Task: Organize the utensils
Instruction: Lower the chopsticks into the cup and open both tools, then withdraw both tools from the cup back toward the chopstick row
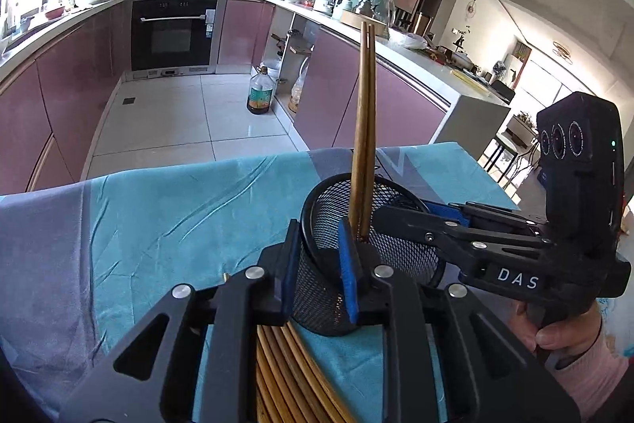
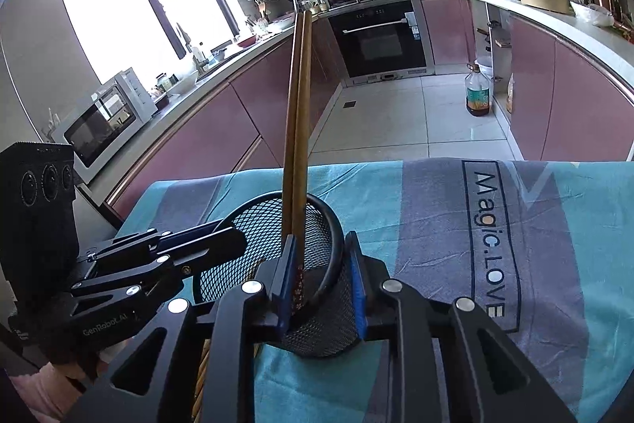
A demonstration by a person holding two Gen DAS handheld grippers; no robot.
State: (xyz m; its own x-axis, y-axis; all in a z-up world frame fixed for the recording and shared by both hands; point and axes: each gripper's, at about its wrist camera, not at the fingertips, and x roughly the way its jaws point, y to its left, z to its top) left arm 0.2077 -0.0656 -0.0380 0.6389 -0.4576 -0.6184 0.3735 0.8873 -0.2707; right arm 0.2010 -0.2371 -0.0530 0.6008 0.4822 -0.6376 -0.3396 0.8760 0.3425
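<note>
Chopsticks, a pair, stand near-upright in a black mesh holder on the bench, tops leaning on the rim. The left gripper straddles the holder's near wall, one blue pad outside and one inside, jaws narrowly parted; whether the pads press the mesh cannot be told, and it likely steadies the holder. The right gripper straddles the rim likewise, its inner pad beside the pair's lower ends; jaws are slightly apart and whether the pads pinch the pair cannot be told, which suggests a release after insertion. More loose chopsticks lie on the cloth below the left gripper, awaiting sorting. A teal and grey cloth covers the bench. Beyond are kitchen counters, an oven and a tiled floor.
</note>
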